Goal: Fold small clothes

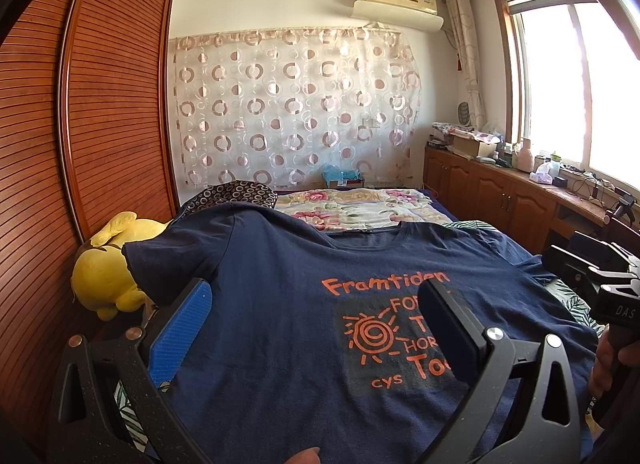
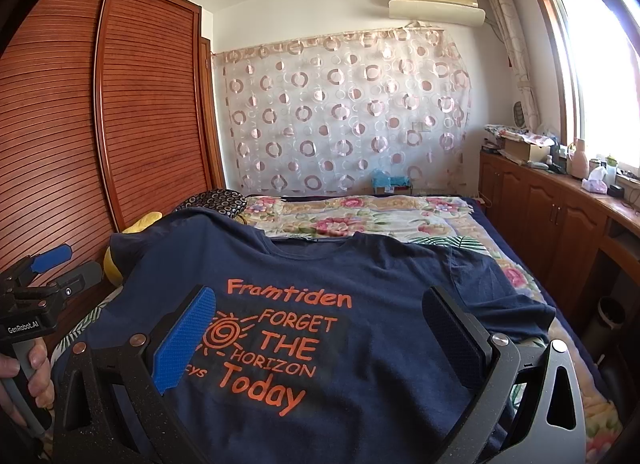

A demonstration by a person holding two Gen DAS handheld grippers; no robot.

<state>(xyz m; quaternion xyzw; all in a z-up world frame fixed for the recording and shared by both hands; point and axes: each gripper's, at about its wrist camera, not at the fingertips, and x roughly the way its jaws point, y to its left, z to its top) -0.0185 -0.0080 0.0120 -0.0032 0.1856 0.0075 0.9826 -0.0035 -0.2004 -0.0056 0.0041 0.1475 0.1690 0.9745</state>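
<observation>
A navy T-shirt (image 1: 280, 304) with orange print lies front up, spread flat on the bed; it also shows in the right wrist view (image 2: 380, 284). My left gripper (image 1: 316, 304) is open and empty, just above the shirt's lower left part. My right gripper (image 2: 320, 312) is open and empty, above the shirt's lower right part over the print. The right gripper shows at the right edge of the left wrist view (image 1: 600, 280), and the left gripper at the left edge of the right wrist view (image 2: 52, 268). The shirt's hem is hidden below both views.
A yellow plush toy (image 1: 108, 272) lies at the bed's left edge beside a tall wooden wardrobe (image 1: 100, 104). A floral quilt (image 1: 352, 204) and dark patterned pillow (image 1: 236, 192) lie beyond the shirt. A low wooden cabinet (image 2: 560, 208) with clutter runs along the right under the window.
</observation>
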